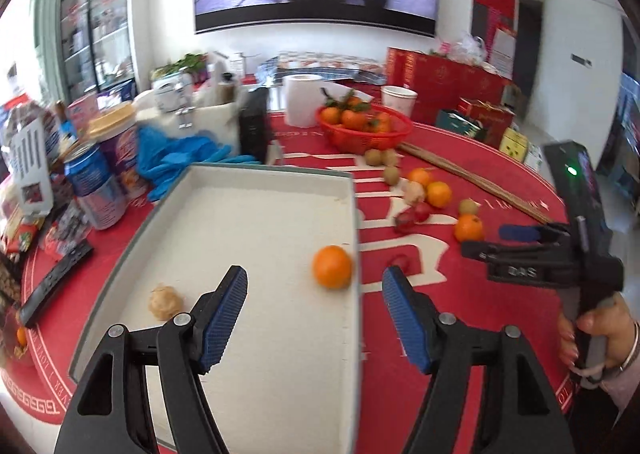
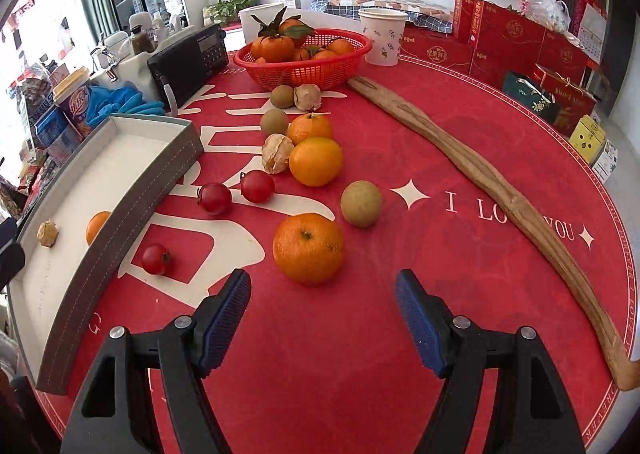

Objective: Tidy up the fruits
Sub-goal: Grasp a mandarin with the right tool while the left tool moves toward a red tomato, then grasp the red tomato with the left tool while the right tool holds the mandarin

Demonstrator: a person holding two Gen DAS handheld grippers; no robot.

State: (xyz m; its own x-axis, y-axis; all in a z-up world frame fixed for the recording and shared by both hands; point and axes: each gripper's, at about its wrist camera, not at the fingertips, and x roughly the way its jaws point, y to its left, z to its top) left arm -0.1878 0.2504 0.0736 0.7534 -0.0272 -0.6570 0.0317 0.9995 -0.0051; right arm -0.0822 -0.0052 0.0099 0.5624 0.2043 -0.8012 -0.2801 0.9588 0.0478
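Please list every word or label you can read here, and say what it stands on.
"I LO... YOU": red tablecloth, partly hidden by the wooden stick.
Rim lettering on the tablecloth: too distorted to read.
Print on the red gift boxes, cans and radio: too small or blurred.

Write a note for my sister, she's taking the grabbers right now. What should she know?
Left gripper: jaws open, empty, over the grey tray.
Right gripper: jaws open, empty, just short of the nearest orange.
Done: one orange and one papery husk fruit lie in the tray.
Left on the red tablecloth: three oranges, three cherry tomatoes like this one, three brownish-green round fruits such as, and two husk fruits.
The red basket of leafy oranges stands at the back, with a long wooden stick lying to the right of the fruit.
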